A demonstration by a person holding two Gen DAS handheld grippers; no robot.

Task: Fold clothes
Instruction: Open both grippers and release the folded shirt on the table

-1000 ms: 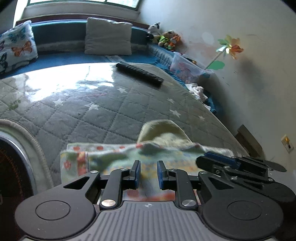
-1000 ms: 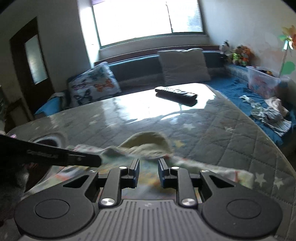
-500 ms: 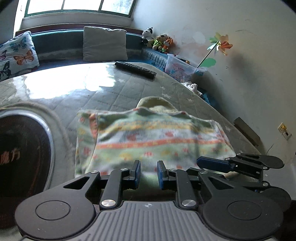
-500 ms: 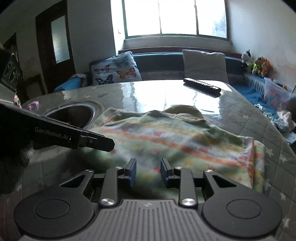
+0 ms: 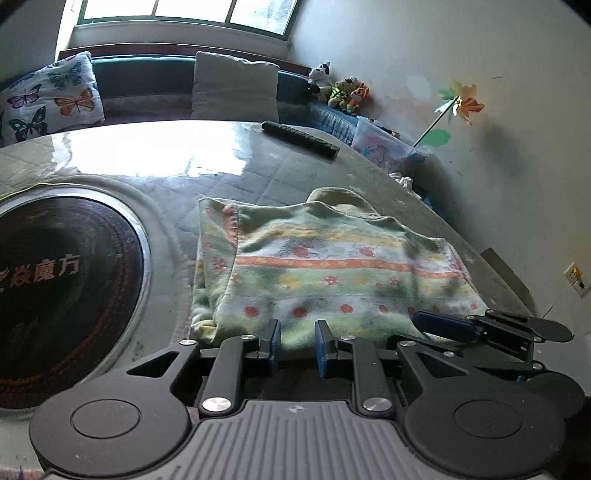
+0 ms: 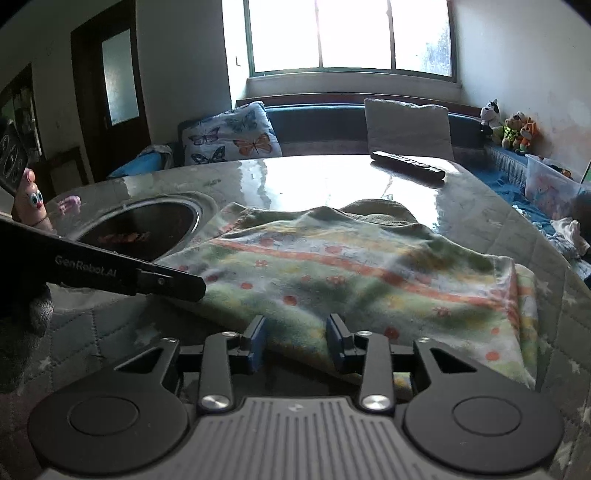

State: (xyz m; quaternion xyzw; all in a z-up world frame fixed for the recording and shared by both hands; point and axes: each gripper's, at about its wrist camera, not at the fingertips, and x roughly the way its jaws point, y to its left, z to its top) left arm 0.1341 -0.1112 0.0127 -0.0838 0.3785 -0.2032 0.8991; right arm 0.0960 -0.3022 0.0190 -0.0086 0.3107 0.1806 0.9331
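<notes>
**Folded garment lies at both grippers' tips**

A patterned garment (image 5: 332,273) lies folded on the quilted bench (image 5: 110,162), beside a round hob (image 5: 62,291). Its near hem runs between the left gripper's (image 5: 297,345) and right gripper's (image 6: 295,341) jaws; both are opening, pads clear of the cloth.

You are in a home, in a lived-in sitting room. A bench seat (image 6: 317,122) runs under the window (image 6: 351,35) at the top of the frame, with a butterfly pillow (image 6: 231,134) and a plain cushion (image 6: 406,129) on it. Soft toys (image 6: 511,127) sit in the upper right corner, above a clear bin (image 6: 546,184). A paper pinwheel (image 5: 460,105) leans on the wall at upper right. The quilted table cover (image 5: 155,192) carries a remote (image 5: 299,138), and a wooden door (image 6: 110,92) stands at upper left.
</notes>
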